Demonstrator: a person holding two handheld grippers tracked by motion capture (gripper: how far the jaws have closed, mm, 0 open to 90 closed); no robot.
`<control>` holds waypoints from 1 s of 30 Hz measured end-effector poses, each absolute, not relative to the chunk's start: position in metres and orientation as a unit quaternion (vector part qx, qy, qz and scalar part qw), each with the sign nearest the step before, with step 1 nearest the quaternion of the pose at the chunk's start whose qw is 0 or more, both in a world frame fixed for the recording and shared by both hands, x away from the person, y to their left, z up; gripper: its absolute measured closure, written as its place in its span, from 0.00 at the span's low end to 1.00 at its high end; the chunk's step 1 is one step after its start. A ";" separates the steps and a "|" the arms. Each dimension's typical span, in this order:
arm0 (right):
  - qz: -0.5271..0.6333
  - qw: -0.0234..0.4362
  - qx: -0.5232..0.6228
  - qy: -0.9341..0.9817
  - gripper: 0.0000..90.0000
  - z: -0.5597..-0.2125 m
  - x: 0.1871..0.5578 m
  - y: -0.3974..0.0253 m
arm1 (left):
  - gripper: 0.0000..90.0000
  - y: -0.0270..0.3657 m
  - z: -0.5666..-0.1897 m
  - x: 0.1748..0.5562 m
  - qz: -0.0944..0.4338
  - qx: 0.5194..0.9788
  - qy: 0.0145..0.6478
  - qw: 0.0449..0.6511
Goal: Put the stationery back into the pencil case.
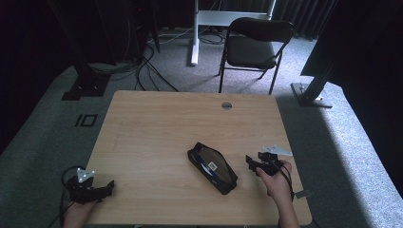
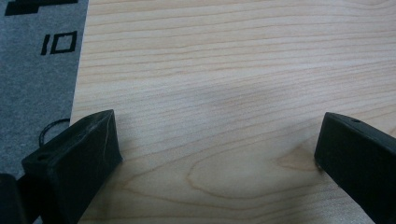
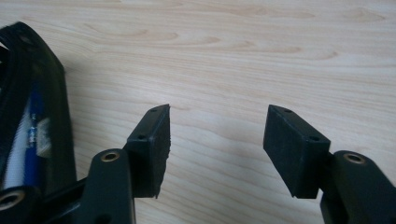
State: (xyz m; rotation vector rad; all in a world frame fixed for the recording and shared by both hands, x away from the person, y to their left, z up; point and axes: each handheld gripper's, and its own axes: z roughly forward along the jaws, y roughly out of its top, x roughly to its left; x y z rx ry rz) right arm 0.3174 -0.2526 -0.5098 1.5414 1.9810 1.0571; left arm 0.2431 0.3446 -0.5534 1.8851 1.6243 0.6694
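A black pencil case (image 1: pixel 212 167) lies open on the wooden table (image 1: pixel 157 123), right of the middle, with a blue pen and a white label showing inside. My right gripper (image 1: pixel 250 161) is just to its right, held by a hand, jaws apart and empty. In the right gripper view the case (image 3: pixel 28 112) sits at the left edge, beside the left one of the open gripper's (image 3: pixel 217 133) jaws. My left gripper (image 1: pixel 108 186) rests at the table's front left corner, open. In the left gripper view only bare wood lies inside the gripper (image 2: pixel 217 144).
A black folding chair (image 1: pixel 254 47) and a white desk leg (image 1: pixel 194 33) stand beyond the table's far edge. Cables run over the grey carpet (image 1: pixel 43 128). A round grommet (image 1: pixel 226 105) sits near the far edge. Dark stands flank both sides.
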 end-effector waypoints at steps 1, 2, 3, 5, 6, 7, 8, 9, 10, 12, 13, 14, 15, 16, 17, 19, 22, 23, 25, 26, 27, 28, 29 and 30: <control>0.378 0.210 0.555 0.711 0.45 -0.511 0.317 -0.254 | 0.00 0.345 -0.553 0.243 0.250 0.703 0.605 0.279; 0.377 0.212 0.556 0.710 0.45 -0.511 0.316 -0.255 | 0.00 0.345 -0.553 0.243 0.249 0.703 0.605 0.279; 0.376 0.213 0.558 0.709 0.44 -0.512 0.316 -0.256 | 0.00 0.345 -0.553 0.243 0.250 0.702 0.605 0.279; 0.374 0.218 0.561 0.706 0.44 -0.514 0.314 -0.259 | 0.00 0.345 -0.553 0.243 0.250 0.702 0.606 0.279; 0.373 0.218 0.562 0.705 0.43 -0.514 0.313 -0.260 | 0.00 0.345 -0.553 0.243 0.250 0.703 0.605 0.279; 0.372 0.218 0.565 0.703 0.43 -0.515 0.313 -0.261 | 0.00 0.345 -0.553 0.243 0.250 0.703 0.605 0.279; 0.370 0.220 0.567 0.702 0.43 -0.517 0.312 -0.262 | 0.00 0.345 -0.553 0.243 0.250 0.703 0.605 0.279; 0.368 0.221 0.568 0.702 0.42 -0.518 0.311 -0.264 | 0.00 0.345 -0.553 0.243 0.250 0.702 0.605 0.279; 0.365 0.223 0.571 0.701 0.42 -0.519 0.310 -0.265 | 0.00 0.345 -0.553 0.243 0.250 0.703 0.605 0.279; 0.356 0.231 0.574 0.701 0.42 -0.521 0.308 -0.268 | 0.00 0.345 -0.553 0.243 0.250 0.702 0.605 0.279; 0.356 0.230 0.577 0.698 0.42 -0.523 0.308 -0.269 | 0.00 0.345 -0.553 0.243 0.250 0.702 0.605 0.279; 0.356 0.230 0.577 0.698 0.42 -0.523 0.308 -0.269 | 0.00 0.345 -0.553 0.243 0.250 0.702 0.605 0.279; 0.355 0.229 0.582 0.694 0.41 -0.524 0.307 -0.271 | 0.00 0.345 -0.553 0.243 0.250 0.702 0.605 0.279; 0.349 0.234 0.585 0.693 0.40 -0.528 0.306 -0.274 | 0.00 0.345 -0.553 0.243 0.250 0.703 0.605 0.279; 0.348 0.235 0.588 0.691 0.39 -0.529 0.305 -0.275 | 0.00 0.345 -0.553 0.243 0.250 0.702 0.605 0.279; 0.346 0.237 0.595 0.686 0.38 -0.531 0.304 -0.277 | 0.00 0.345 -0.553 0.243 0.250 0.702 0.605 0.279; 0.339 0.240 0.597 0.686 0.36 -0.534 0.302 -0.281 | 0.00 0.345 -0.553 0.243 0.250 0.703 0.605 0.279; 0.339 0.240 0.597 0.686 0.36 -0.535 0.301 -0.282 | 0.00 0.345 -0.553 0.243 0.250 0.703 0.605 0.279; 0.334 0.243 0.598 0.687 0.33 -0.537 0.299 -0.283 | 0.00 0.345 -0.553 0.243 0.249 0.703 0.605 0.278; 0.330 0.245 0.598 0.689 0.33 -0.538 0.299 -0.284 | 0.00 0.345 -0.553 0.243 0.249 0.703 0.605 0.278; 0.327 0.245 0.598 0.689 0.32 -0.539 0.298 -0.285 | 0.00 0.345 -0.553 0.243 0.249 0.703 0.605 0.278; 0.324 0.247 0.601 0.688 0.31 -0.541 0.297 -0.286 | 0.00 0.345 -0.553 0.243 0.250 0.703 0.605 0.278; 0.320 0.250 0.600 0.689 0.30 -0.542 0.297 -0.288 | 0.00 0.345 -0.553 0.243 0.249 0.703 0.605 0.278; 0.316 0.253 0.600 0.690 0.29 -0.543 0.297 -0.289 | 0.00 0.345 -0.553 0.243 0.249 0.703 0.605 0.278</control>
